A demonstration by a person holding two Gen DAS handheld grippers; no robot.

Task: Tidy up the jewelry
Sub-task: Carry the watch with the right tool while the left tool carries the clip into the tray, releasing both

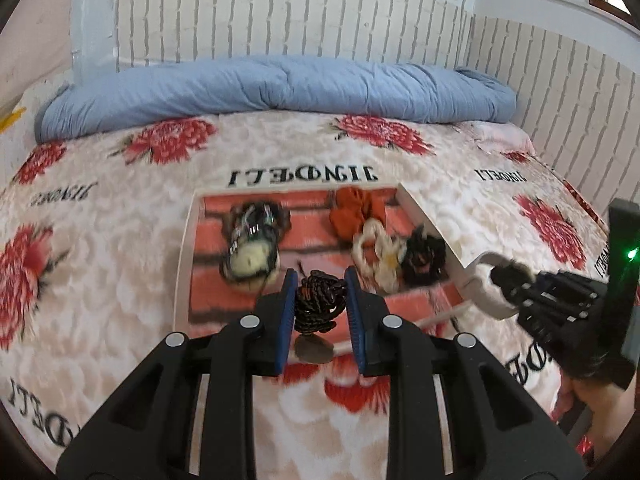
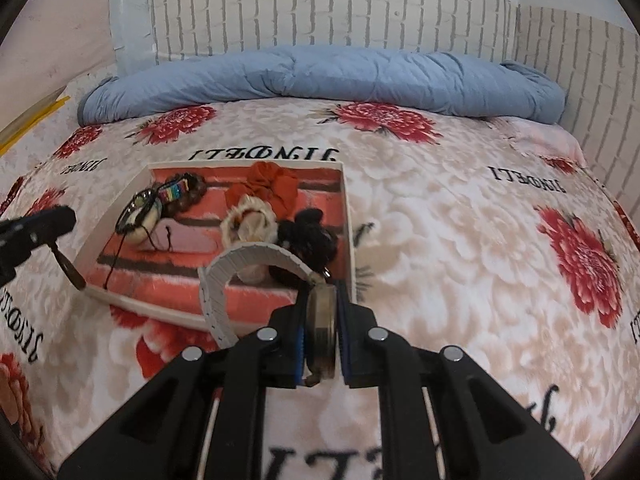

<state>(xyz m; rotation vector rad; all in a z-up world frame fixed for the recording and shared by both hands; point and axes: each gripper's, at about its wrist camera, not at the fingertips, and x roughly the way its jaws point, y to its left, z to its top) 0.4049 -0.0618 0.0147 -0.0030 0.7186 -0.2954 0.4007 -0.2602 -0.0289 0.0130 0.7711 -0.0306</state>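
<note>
A shallow white tray (image 1: pixel 182 264) (image 2: pixel 347 216) lies on the flowered bedspread and holds several pieces: a bundle of dark bracelets with a cream pendant (image 1: pixel 252 240) (image 2: pixel 160 206), an orange scrunchie (image 1: pixel 356 210) (image 2: pixel 266 188), a cream scrunchie (image 1: pixel 378 254) (image 2: pixel 248 222) and a black scrunchie (image 1: pixel 424 256) (image 2: pixel 308 238). My left gripper (image 1: pixel 320 280) is shut on a black braided cord necklace (image 1: pixel 318 302) with a dark stone pendant (image 1: pixel 314 350), over the tray's near edge. My right gripper (image 2: pixel 322 292) is shut on a white-strapped wristwatch (image 2: pixel 320 324) (image 1: pixel 486 280) at the tray's near right corner.
A rolled blue quilt (image 1: pixel 280 84) (image 2: pixel 320 74) lies along the far side of the bed against a white brick-pattern wall. The flowered bedspread (image 2: pixel 480 240) spreads on all sides of the tray. A yellow object (image 2: pixel 36 118) sits at the far left.
</note>
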